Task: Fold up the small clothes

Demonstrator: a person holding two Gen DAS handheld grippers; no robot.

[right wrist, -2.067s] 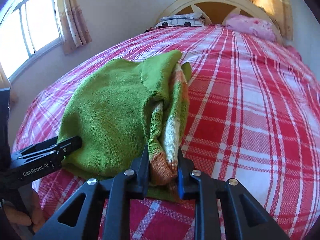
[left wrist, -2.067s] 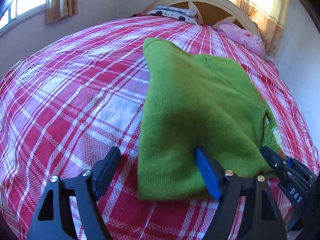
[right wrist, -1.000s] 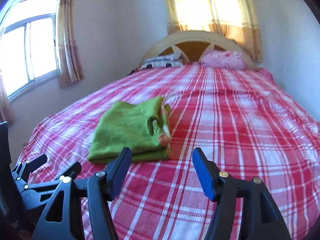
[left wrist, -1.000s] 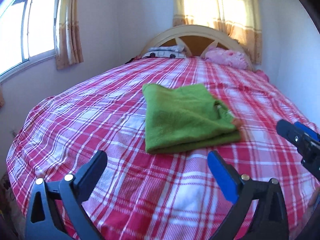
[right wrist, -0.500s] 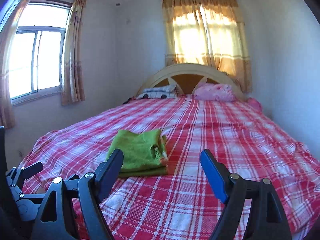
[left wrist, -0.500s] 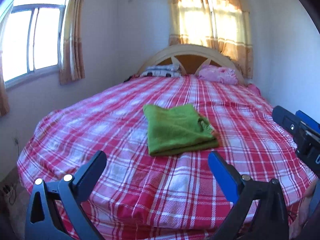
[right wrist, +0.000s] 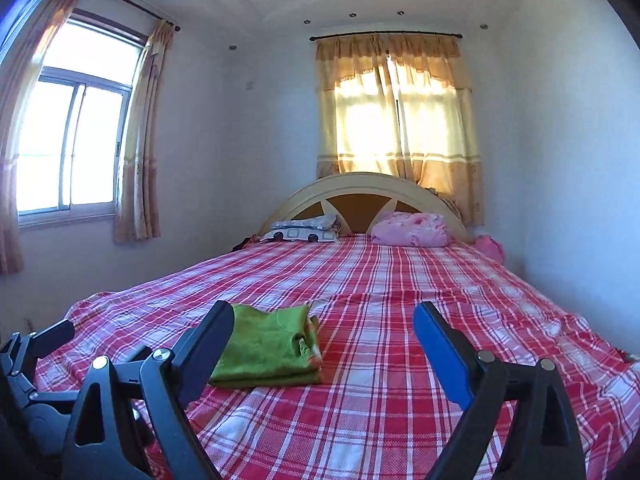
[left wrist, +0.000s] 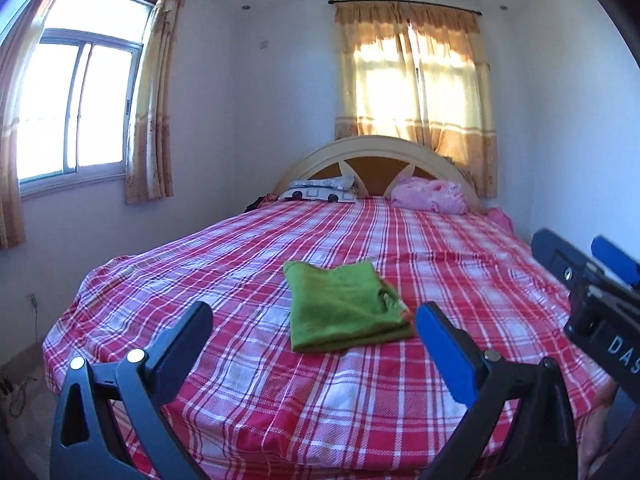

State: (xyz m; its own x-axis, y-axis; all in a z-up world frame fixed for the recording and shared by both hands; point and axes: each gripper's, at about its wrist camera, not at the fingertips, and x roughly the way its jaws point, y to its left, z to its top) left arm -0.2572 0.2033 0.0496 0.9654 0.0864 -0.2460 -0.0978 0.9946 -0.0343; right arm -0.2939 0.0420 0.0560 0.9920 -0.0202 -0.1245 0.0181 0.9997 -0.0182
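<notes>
A small green knit garment [left wrist: 342, 304], folded into a flat rectangle with a striped orange and white edge on its right side, lies on the red plaid bedspread [left wrist: 280, 380] near the foot of the bed. My left gripper [left wrist: 314, 320] is open, held back from the garment with nothing between its fingers. In the right wrist view the same folded garment [right wrist: 268, 346] shows just right of the left finger. My right gripper [right wrist: 324, 320] is open, its jaws still opening and empty, well short of the garment. The right gripper's body [left wrist: 592, 292] shows at the right edge of the left wrist view.
A cream headboard [left wrist: 376, 152], a patterned pillow [left wrist: 324, 190] and a pink bundle [left wrist: 430, 196] are at the far end of the bed. Curtained windows [left wrist: 416, 80] stand behind and to the left. The left gripper's body [right wrist: 36, 364] crosses the lower left of the right wrist view.
The right gripper let go of the garment's striped edge and opened wider. Both grippers pulled back and rose, so the folded garment now looks small and the room shows.
</notes>
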